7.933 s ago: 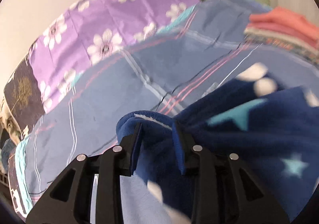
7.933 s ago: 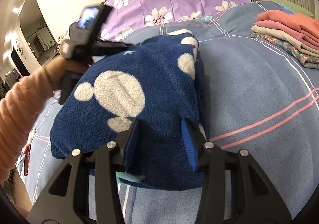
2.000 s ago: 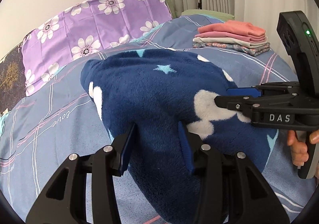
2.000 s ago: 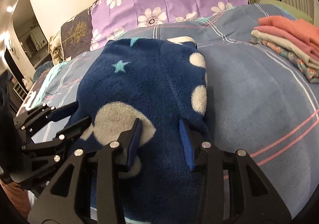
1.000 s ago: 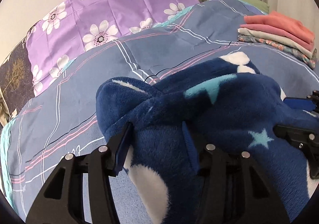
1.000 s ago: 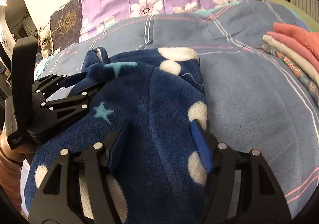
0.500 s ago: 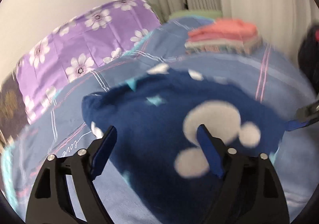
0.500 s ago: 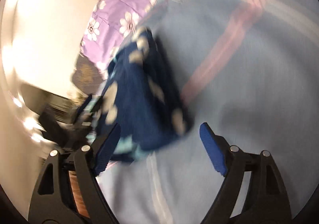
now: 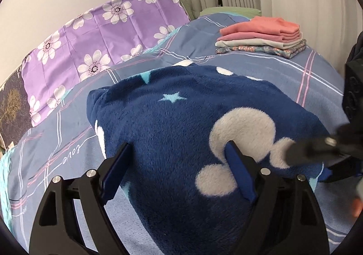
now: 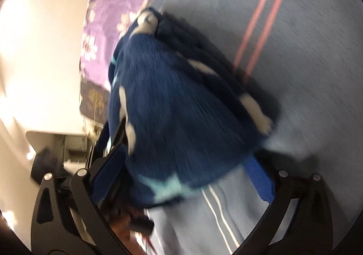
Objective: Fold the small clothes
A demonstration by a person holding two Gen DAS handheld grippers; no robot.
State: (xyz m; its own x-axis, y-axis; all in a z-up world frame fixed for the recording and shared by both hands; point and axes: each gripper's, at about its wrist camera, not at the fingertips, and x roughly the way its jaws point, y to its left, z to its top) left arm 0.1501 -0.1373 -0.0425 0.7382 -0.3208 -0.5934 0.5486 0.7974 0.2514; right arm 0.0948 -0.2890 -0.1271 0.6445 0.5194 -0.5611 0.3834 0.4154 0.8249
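A folded navy fleece garment (image 9: 181,123) with white blobs and pale blue stars lies on the blue striped bedsheet (image 9: 261,66). My left gripper (image 9: 179,164) is open, its blue pads spread wide above the garment's near edge, holding nothing. The right gripper shows blurred at the right edge of the left wrist view (image 9: 317,148), beside the garment. In the tilted, blurred right wrist view, my right gripper (image 10: 183,175) is open around the garment's (image 10: 181,105) near end; whether it touches is unclear.
A stack of folded clothes (image 9: 261,37), pink on top, sits at the far right of the bed. A purple flowered pillowcase (image 9: 90,37) lies along the wall at the back left. Curtains hang behind the bed.
Both grippers have opened and let go of the garment, which now lies folded on the bed. The right gripper has swung and tilted sharply, blurring its view.
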